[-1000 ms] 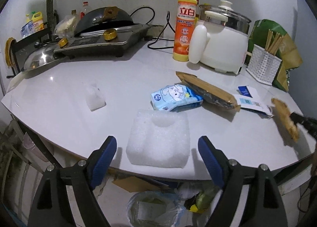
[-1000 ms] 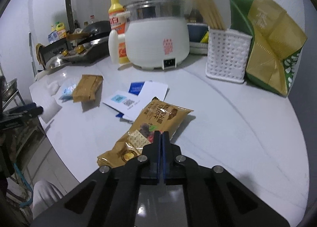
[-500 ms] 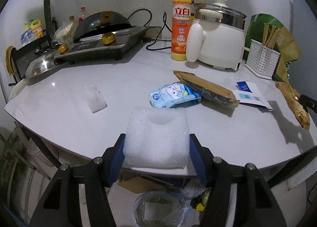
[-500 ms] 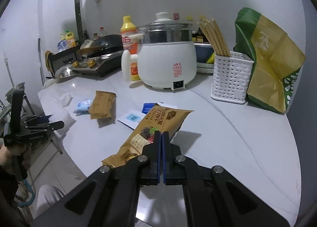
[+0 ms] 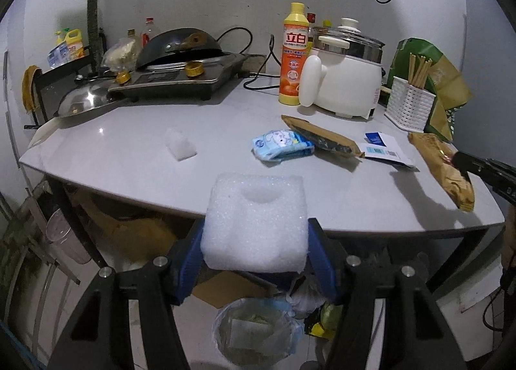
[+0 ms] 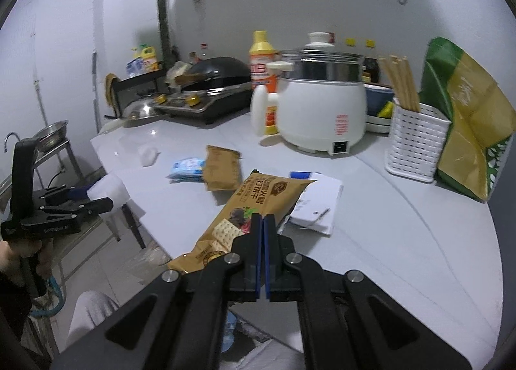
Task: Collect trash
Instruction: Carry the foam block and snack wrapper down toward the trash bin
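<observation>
Left wrist view first: we see our left gripper [image 5: 254,234] with its blue pads [image 5: 188,257] pressed against both sides of a white foam block [image 5: 254,225], which sits low in the centre of the frame, lifted just in front of the table [image 5: 129,157] edge. Below it, at the bottom centre, a trash bin [image 5: 254,331] lined with a clear bag stands on the floor. On the table, a small foam piece [image 5: 180,144] lies left of centre, a blue tissue pack [image 5: 282,144] lies at centre, and a brown wrapper [image 5: 322,139] lies touching its right side. White papers [image 5: 383,150] lie further right.

At the right edge of that frame, our right gripper [image 5: 459,160] pinches a gold biscuit wrapper [image 5: 443,166], which hangs above the table's right corner.

From the right wrist view, the right gripper [image 6: 262,225] has its blue pads pressed together on the biscuit wrapper [image 6: 254,205], which stretches from the lower left toward the centre of the frame, over the papers [image 6: 319,205]. The left gripper [image 6: 96,200] shows at the left edge with the foam block [image 6: 108,189] between its fingers, held by a hand [image 6: 22,247].

Across the upper half stand a yellow detergent bottle [image 6: 264,79], a white electric pot [image 6: 322,108], a white chopstick basket [image 6: 416,147] and a green-and-gold bag [image 6: 471,121] at the right. A stove with a dark wok [image 6: 216,73] sits upper left of centre.
</observation>
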Tool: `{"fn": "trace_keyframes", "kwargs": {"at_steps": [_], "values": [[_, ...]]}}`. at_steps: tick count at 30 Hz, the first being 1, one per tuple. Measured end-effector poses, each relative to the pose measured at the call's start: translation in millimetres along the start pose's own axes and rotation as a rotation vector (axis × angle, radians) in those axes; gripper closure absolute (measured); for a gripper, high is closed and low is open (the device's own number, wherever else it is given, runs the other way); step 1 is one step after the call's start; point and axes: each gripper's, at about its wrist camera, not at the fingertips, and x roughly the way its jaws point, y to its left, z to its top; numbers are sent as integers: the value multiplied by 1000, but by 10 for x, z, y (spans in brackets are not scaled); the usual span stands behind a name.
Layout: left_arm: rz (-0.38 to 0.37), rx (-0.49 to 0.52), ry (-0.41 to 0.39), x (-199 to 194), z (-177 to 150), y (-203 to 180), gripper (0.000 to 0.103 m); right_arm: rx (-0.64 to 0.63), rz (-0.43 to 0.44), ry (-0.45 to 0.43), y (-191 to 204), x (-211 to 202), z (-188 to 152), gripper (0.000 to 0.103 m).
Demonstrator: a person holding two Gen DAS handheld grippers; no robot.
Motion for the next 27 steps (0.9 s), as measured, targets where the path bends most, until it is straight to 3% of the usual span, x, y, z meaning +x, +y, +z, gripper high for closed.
{"fn": "trace_keyframes", "kwargs": {"at_steps": [13,27], "values": [[-24,-38,-1,-308,-357,215,42,-85,83,20,565,41,-55,102],[-48,-120,99,-67,-891,370,42,-168,217,113,1233,301,-412,102]]}}
